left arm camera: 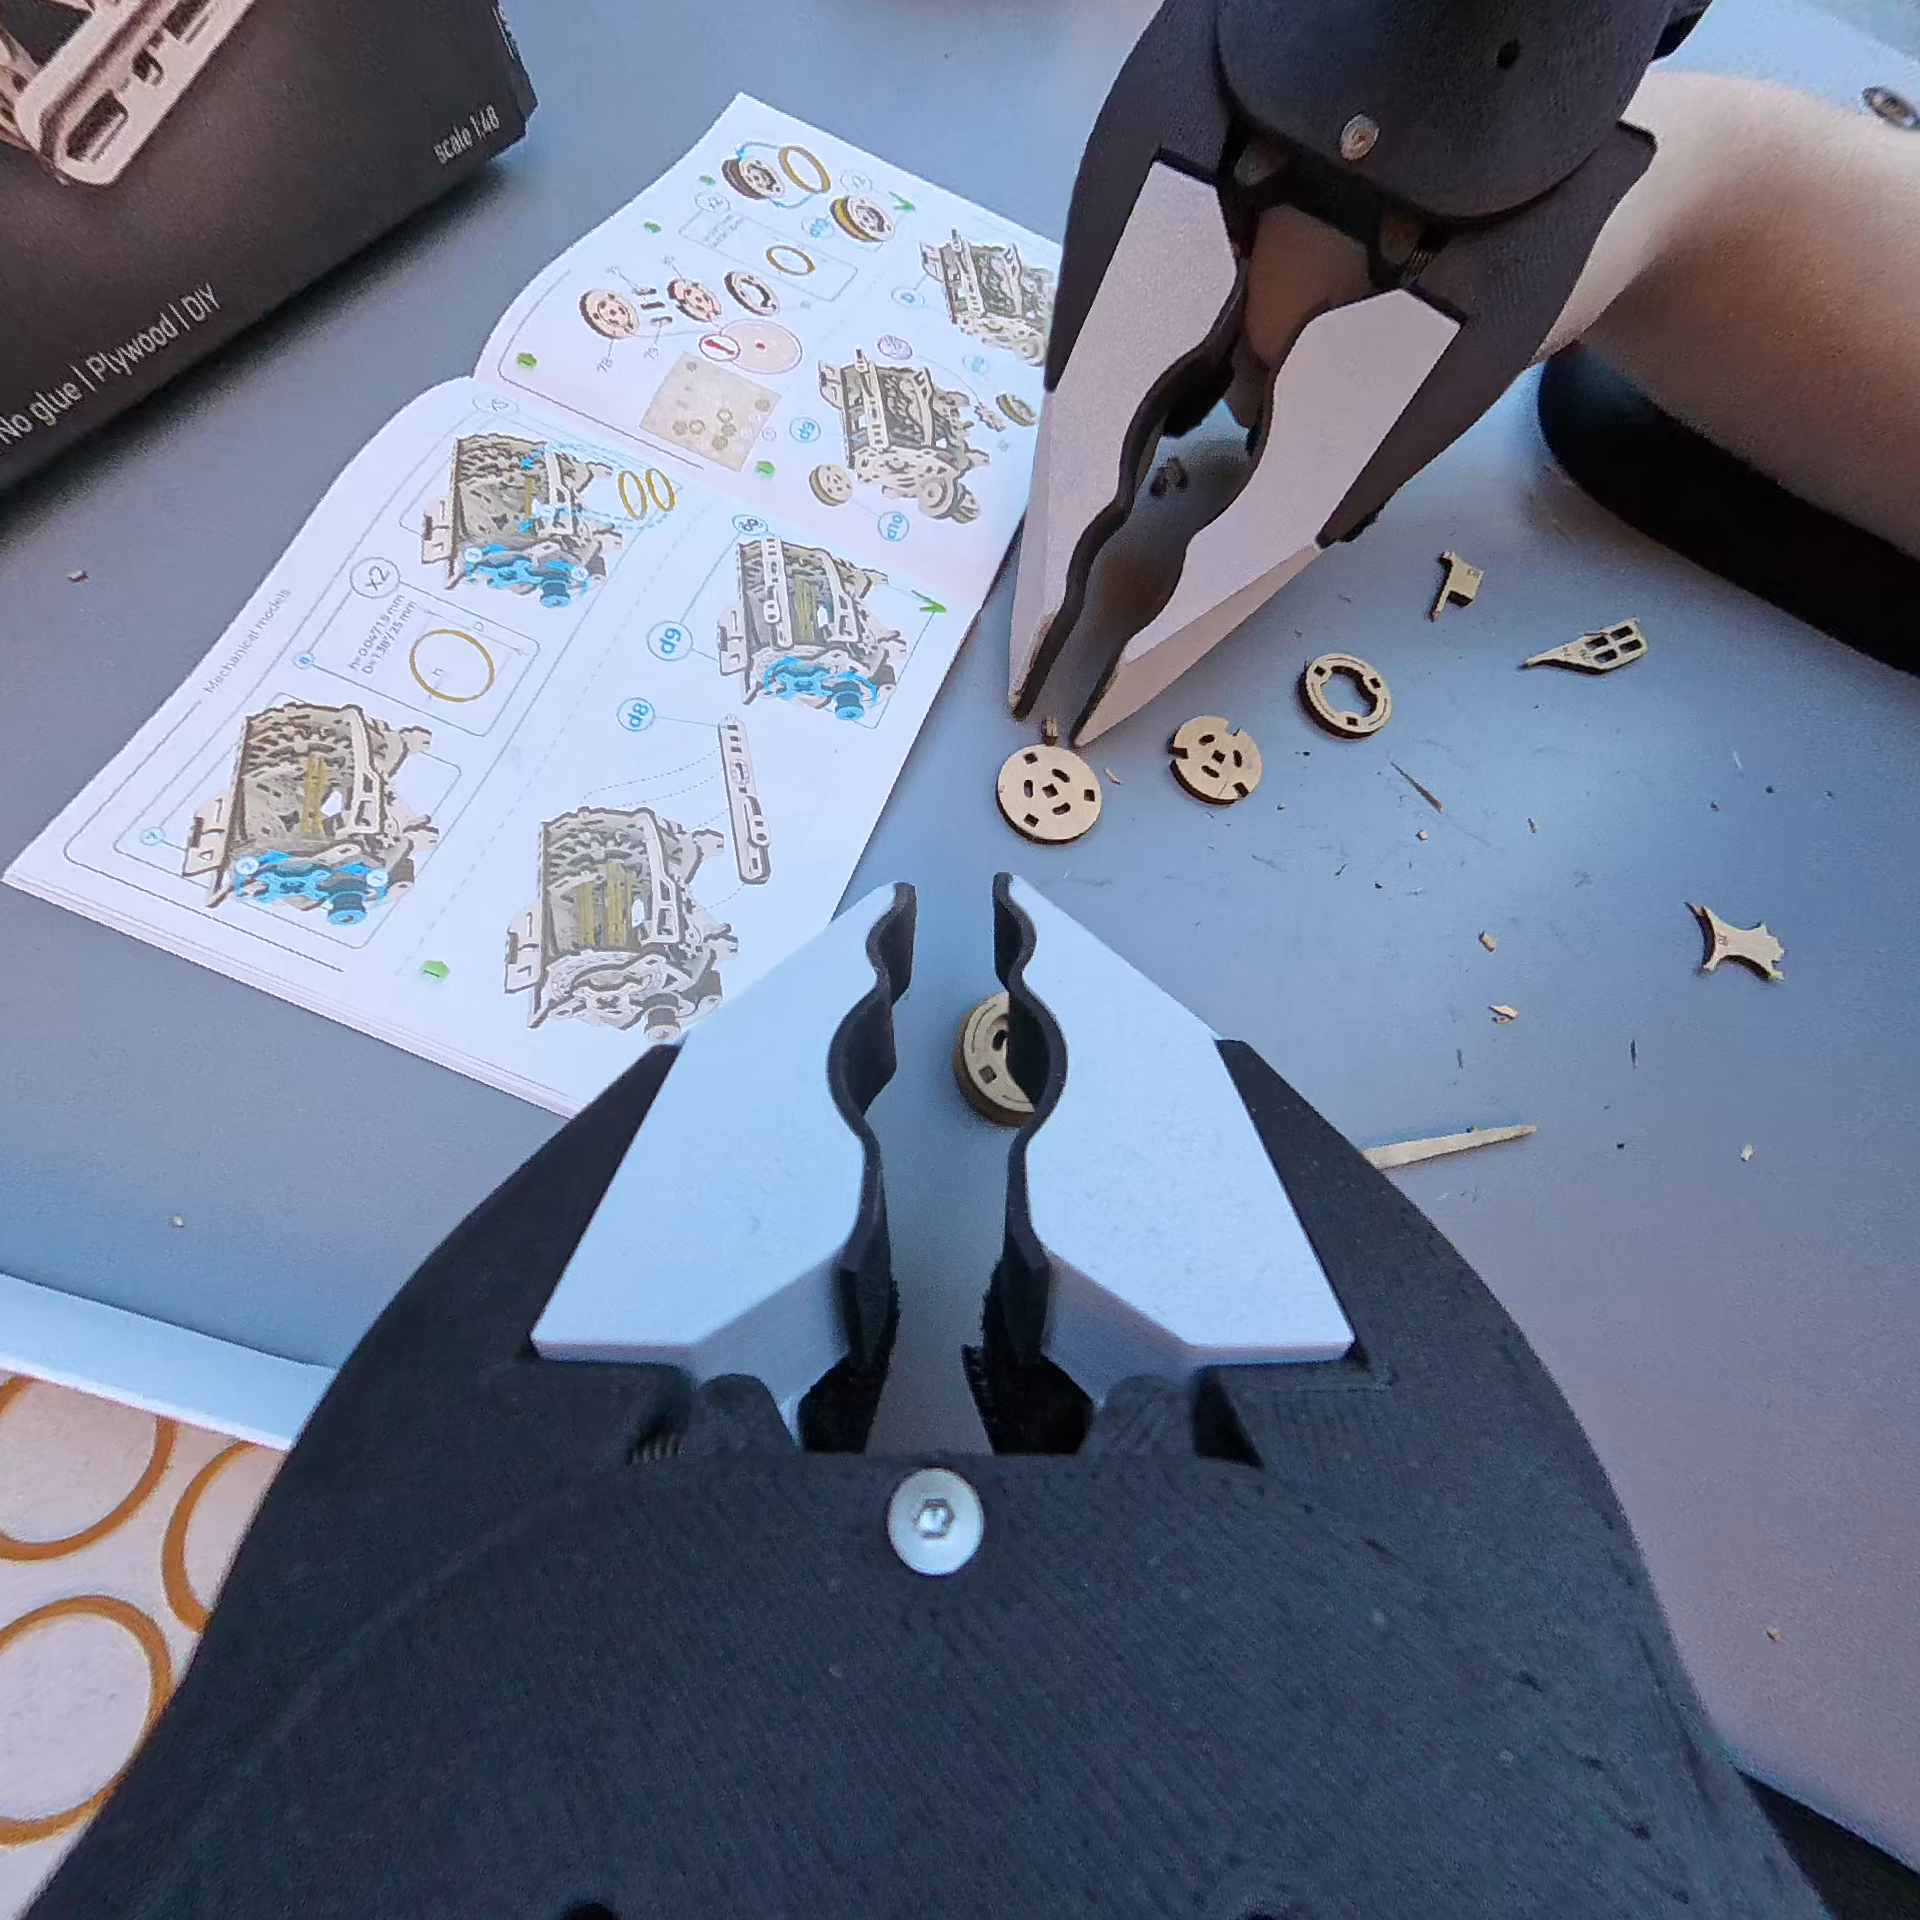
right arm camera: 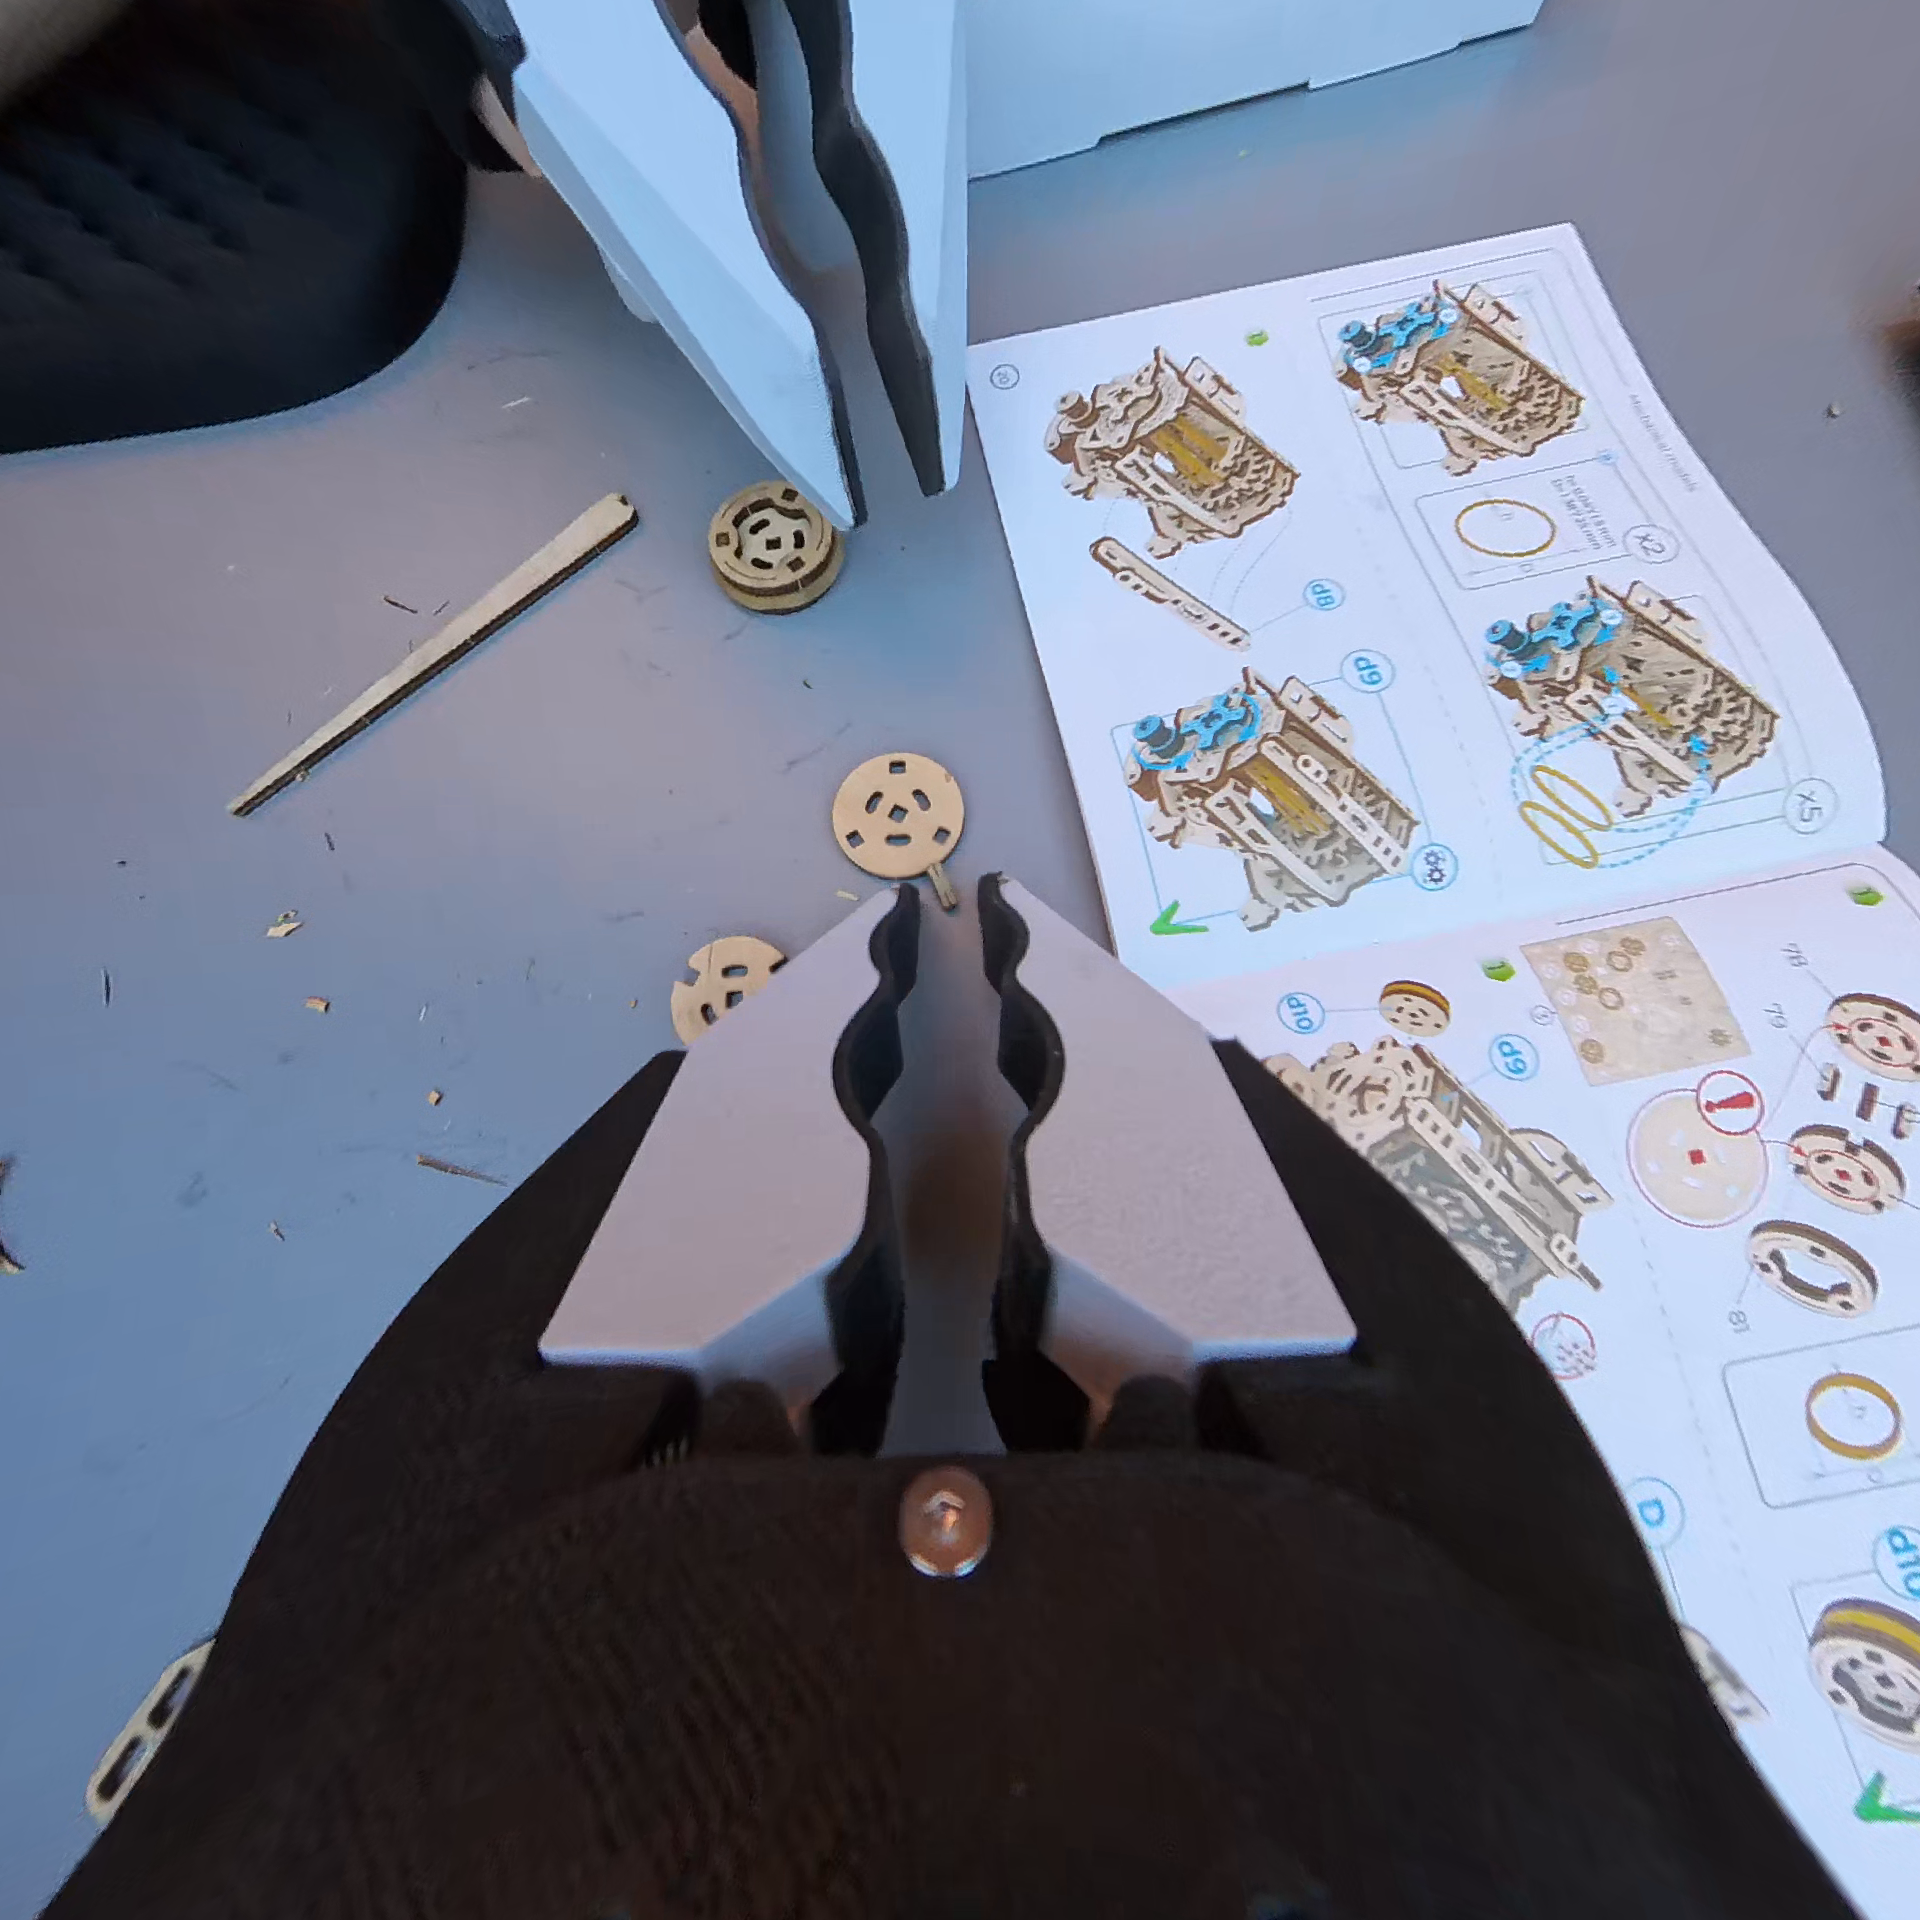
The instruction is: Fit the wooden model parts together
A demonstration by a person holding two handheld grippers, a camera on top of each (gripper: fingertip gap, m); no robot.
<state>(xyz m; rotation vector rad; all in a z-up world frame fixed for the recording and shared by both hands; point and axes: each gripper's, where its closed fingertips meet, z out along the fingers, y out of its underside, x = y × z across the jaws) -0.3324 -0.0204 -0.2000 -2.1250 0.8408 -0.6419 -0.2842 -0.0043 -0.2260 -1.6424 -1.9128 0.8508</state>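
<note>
We bring right claw [right arm camera: 948, 899] low, slightly parted, empty, lining up tiny peg [right arm camera: 943, 883] beside flat disc [right arm camera: 899, 816]; left claw [left arm camera: 954, 899], gap narrow, empty, waits over stacked wheel [right arm camera: 774, 545] on bench [right arm camera: 520, 935].

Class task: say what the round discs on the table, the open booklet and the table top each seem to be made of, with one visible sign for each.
Round discs: thin plywood, pale matt faces, darker browned cut edges and slots, probably laser-cut.
Booklet: white printed paper, smooth, pages curving at the fold.
Table top: grey, smooth and matt, possibly laminate or painted board; hard to tell. Wood splinters lie on it.
</note>
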